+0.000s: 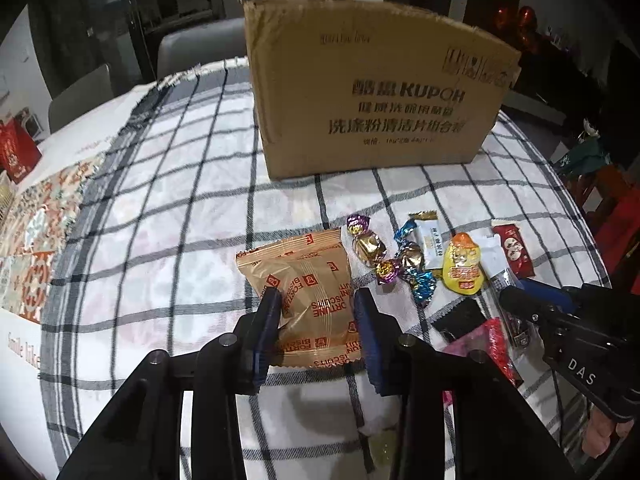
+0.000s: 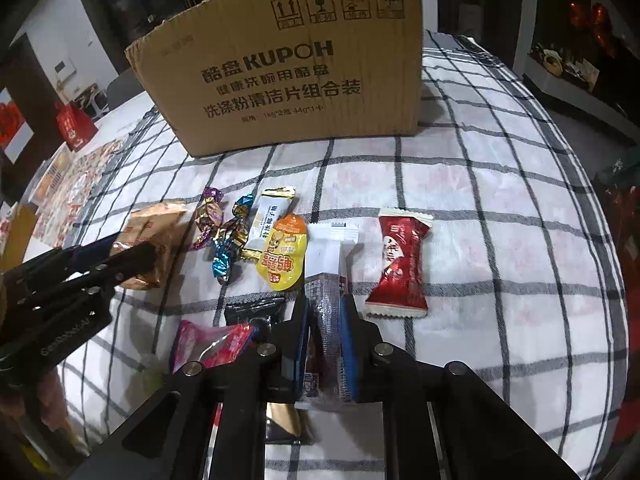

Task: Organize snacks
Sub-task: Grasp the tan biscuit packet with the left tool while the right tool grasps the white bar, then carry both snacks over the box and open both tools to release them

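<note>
My left gripper [image 1: 316,300] is shut on a gold Fortune Biscuits packet [image 1: 304,276], which rests on the checked tablecloth [image 1: 180,208]; it also shows in the right wrist view [image 2: 148,236]. My right gripper [image 2: 326,312] is shut on a white and grey snack packet [image 2: 328,264]. Between them lie twisted foil candies [image 2: 224,232], a white and gold bar [image 2: 268,220] and a yellow packet [image 2: 284,256]. A red packet [image 2: 400,264] lies to the right. An open KUPOH cardboard box [image 2: 288,76] stands behind the snacks.
A pink packet [image 2: 212,344] and a black packet [image 2: 256,308] lie near my right gripper. A red gift bag [image 2: 74,126] and a patterned runner [image 1: 32,232] are at the left. Dark furniture stands at the right beyond the table edge.
</note>
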Tool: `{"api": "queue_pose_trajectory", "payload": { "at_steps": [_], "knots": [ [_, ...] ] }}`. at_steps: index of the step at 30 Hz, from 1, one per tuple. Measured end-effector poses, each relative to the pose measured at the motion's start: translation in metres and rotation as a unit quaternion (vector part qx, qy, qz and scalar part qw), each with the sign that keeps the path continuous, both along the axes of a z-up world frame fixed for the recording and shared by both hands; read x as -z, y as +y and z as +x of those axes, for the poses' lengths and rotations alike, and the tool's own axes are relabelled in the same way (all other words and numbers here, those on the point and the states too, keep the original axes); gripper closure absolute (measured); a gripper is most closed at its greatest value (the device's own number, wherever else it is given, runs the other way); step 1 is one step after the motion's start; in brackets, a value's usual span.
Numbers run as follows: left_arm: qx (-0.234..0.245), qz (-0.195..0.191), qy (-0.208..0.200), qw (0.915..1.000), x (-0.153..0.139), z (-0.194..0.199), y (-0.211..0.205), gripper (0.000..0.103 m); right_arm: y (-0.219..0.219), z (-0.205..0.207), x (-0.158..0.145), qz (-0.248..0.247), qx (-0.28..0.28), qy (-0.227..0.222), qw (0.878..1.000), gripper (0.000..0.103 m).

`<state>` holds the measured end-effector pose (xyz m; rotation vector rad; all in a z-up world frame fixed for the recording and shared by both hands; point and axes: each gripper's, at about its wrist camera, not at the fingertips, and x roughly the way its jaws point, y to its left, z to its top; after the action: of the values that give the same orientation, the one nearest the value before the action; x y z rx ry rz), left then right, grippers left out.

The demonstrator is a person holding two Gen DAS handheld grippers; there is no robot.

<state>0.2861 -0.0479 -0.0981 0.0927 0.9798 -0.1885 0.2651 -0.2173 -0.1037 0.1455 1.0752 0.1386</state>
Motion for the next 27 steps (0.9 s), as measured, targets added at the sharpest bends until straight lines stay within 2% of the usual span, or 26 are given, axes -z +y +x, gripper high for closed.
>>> {"api": "queue_pose_trajectory", "payload": {
  "at_steps": [6, 20, 27],
  "knots": [
    [0.01, -0.008, -0.028, 0.9995, -0.023, -0.016, -0.004, 0.066, -0.008, -0.011, -0.018, 0.009, 0.015, -0.025, 1.0, 0.087],
    [0.03, -0.046, -0.094, 0.9941, -0.086, -0.033, -0.006, 0.066, -0.008, -0.023, -0.095, 0.04, 0.003, -0.122, 0.992, 0.087],
    [0.038, -0.039, -0.135, 0.9893, -0.119, -0.029, -0.004, 0.067, -0.007, -0.012, -0.123, 0.049, -0.002, -0.152, 0.987, 0.087]
  ]
}}
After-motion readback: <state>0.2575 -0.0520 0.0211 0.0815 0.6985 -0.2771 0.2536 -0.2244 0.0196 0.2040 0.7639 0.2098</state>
